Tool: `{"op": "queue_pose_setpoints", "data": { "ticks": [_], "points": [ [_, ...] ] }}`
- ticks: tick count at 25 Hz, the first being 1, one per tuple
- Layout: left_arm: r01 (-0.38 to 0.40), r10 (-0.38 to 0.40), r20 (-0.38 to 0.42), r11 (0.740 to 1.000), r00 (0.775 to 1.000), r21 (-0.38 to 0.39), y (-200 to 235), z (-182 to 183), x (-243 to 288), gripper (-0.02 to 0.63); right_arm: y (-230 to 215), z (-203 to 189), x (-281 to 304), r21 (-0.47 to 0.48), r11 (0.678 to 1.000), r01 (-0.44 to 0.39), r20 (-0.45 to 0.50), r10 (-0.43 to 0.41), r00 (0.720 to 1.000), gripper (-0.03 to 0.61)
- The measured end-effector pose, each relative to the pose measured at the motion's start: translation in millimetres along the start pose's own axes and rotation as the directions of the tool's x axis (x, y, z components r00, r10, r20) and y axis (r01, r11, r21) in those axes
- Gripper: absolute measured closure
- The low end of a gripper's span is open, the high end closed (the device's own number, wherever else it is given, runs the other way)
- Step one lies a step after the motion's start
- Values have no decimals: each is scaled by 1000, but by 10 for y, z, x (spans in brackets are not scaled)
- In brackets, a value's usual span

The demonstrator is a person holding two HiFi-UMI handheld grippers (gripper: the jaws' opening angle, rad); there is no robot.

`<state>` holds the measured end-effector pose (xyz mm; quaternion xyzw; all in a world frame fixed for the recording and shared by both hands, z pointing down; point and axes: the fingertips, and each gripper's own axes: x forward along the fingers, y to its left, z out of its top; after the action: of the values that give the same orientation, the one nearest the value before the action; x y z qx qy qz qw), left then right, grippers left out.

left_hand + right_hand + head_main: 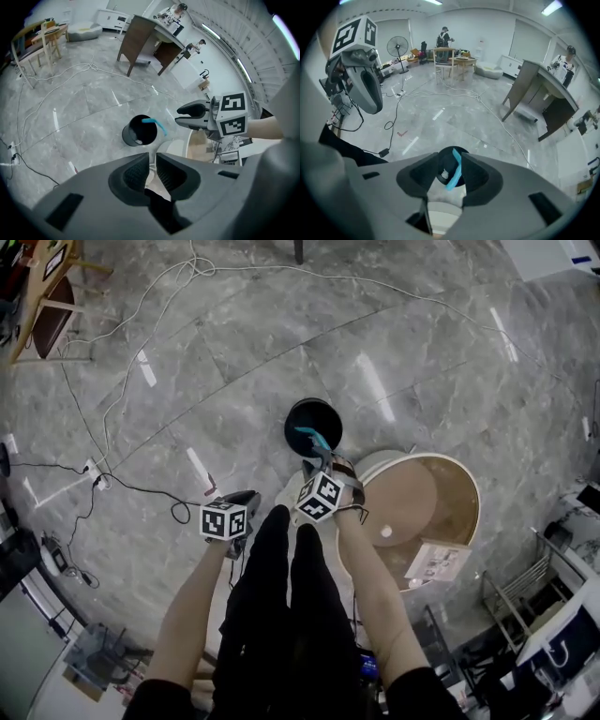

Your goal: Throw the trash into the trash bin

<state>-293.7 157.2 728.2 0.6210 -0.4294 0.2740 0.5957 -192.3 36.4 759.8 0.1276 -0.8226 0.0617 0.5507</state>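
A black round trash bin [302, 418] stands on the grey marble floor, straight ahead of me. My right gripper [319, 454] hangs just above its near rim, jaws apart. A light-blue strip of trash [455, 173] hangs loose between those jaws over the bin's mouth [445, 164], with neither pad pressing on it. From the left gripper view the strip [154, 123] sits at the bin's rim [131, 136], clear of the right gripper [183, 115]. Something white lies inside the bin [137, 141]. My left gripper [149, 159] stays nearer me, left of the bin, jaws a narrow gap apart and empty.
A round wooden table [459, 486] with a sheet of paper [436, 561] stands close on the right of the bin. Cables [112, 479] trail over the floor to the left. A dark desk [534, 89] and chairs [445, 61] stand farther off, with people beyond them.
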Motion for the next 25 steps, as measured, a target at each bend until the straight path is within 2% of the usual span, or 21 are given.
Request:
{"op": "queue_pose_setpoints", "data": {
  "ticks": [4,8,13,16,19,21,23,25],
  "points": [
    [14,-14,-6,1000,1000,7,-13,-62,16,563,8,-18,-47,-5,1000,18,-6,-18,1000,420],
    [44,-42,-25,998,999,50,-169,-83,76,564,-2,-187,-209,27,998,55,-15,-54,998,425],
    [74,-65,-71,988,995,138,-346,-12,150,564,-18,-431,-592,134,983,124,-21,-122,992,439],
    [94,-75,-106,977,992,191,-479,13,188,563,22,-577,-973,243,956,164,1,-170,986,481],
    [120,-84,-158,965,984,232,-631,24,234,564,52,-683,-1460,395,898,196,49,-233,971,520],
    [125,-69,-211,955,975,269,-730,13,279,563,66,-773,-1789,514,835,198,81,-277,958,532],
    [141,-55,-268,939,962,314,-846,-22,329,563,80,-872,-2111,641,745,182,113,-327,938,547],
    [164,-49,-308,918,950,361,-1008,-64,342,564,96,-950,-2453,753,640,151,155,-396,905,569]
  ]
}}
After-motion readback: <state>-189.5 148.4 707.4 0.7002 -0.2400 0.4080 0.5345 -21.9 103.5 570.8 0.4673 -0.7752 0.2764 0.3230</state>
